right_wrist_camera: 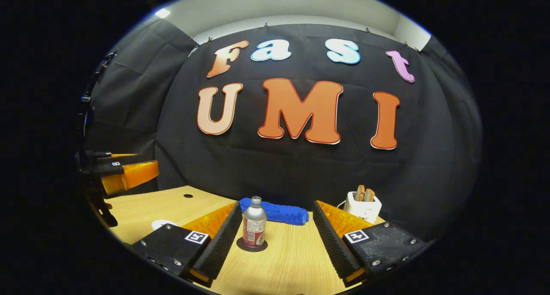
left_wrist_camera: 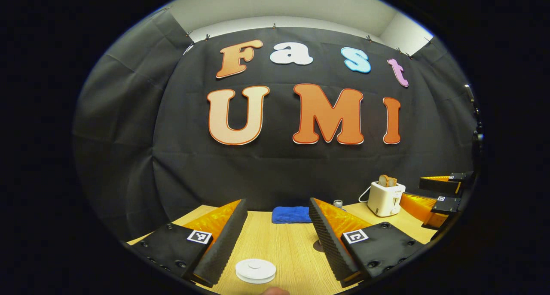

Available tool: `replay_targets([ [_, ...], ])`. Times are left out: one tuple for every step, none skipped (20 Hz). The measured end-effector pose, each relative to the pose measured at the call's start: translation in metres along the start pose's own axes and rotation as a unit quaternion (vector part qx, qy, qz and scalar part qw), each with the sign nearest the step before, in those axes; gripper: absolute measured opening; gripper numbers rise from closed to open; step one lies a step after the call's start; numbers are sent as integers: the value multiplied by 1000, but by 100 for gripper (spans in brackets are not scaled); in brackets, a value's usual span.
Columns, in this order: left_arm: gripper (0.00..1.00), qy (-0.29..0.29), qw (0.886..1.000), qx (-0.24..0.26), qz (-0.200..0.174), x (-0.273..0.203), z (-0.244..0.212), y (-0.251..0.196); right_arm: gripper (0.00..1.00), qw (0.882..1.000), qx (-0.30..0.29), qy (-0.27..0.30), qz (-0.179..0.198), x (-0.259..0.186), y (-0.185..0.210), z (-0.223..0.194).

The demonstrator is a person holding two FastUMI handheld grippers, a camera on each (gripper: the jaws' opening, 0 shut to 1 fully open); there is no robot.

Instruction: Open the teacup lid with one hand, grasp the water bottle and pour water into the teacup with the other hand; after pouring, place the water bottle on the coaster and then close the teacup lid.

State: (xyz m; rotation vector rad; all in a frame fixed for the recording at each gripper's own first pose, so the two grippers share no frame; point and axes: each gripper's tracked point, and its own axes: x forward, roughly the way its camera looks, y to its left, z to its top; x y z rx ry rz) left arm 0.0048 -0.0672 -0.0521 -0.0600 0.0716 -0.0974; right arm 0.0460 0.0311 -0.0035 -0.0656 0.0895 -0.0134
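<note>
We see the left tongs (left_wrist_camera: 278,237) spread open over the surface (left_wrist_camera: 283,247), with the white teacup lid (left_wrist_camera: 255,270) lying flat at six o'clock between the fingers — the nearer hand for lifting it. The right tongs (right_wrist_camera: 275,239), also open, have the upright water bottle (right_wrist_camera: 254,222) on its coaster (right_wrist_camera: 252,245) at eleven o'clock — long axis vertical.

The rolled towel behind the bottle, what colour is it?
Blue towel, best in the right gripper view.
</note>
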Motion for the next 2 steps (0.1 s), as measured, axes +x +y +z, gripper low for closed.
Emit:
replay_targets([
  [99,1,1000,-1,0,0,0,-1,99,1000,-2,1,2,-1,2,-1],
  [99,1,1000,-1,0,1,-2,0,99,1000,-3,2,3,-2,2,0],
])
